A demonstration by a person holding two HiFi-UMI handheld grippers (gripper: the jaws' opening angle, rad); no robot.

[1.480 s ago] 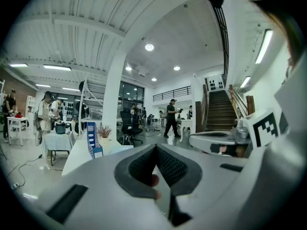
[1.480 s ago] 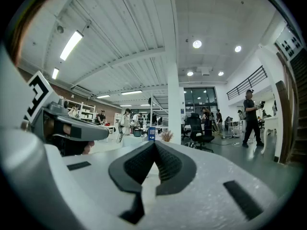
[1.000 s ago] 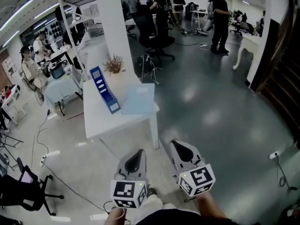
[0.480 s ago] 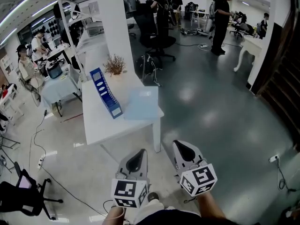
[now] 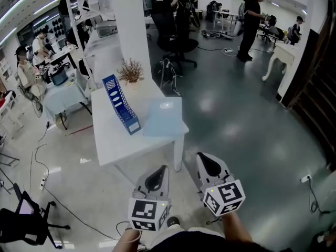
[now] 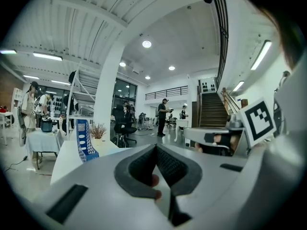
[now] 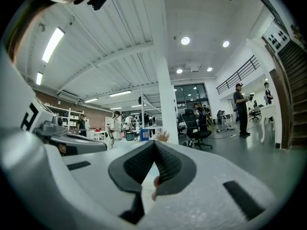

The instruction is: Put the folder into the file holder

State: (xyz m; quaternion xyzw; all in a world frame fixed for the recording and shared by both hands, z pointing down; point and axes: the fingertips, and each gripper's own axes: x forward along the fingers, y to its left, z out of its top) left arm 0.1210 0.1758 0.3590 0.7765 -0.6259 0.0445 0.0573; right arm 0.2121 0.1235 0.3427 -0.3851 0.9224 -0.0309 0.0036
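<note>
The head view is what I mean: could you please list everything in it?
table: 1, white, centre left
file holder: 1, blue, upright on the table
folder: 1, light blue, flat, right of the file holder
dried plant: 1, brown, table's far edge
pillar: 1, white, behind the table
people: several, background
left gripper: 1, grey, bottom centre, jaws shut
right gripper: 1, grey, beside it, jaws shut

White worktop [image 5: 113,140] with an upright blue file holder [image 5: 121,104], a flat pale folder [image 5: 164,117] just beside it, a dry plant [image 5: 130,70] behind
</note>
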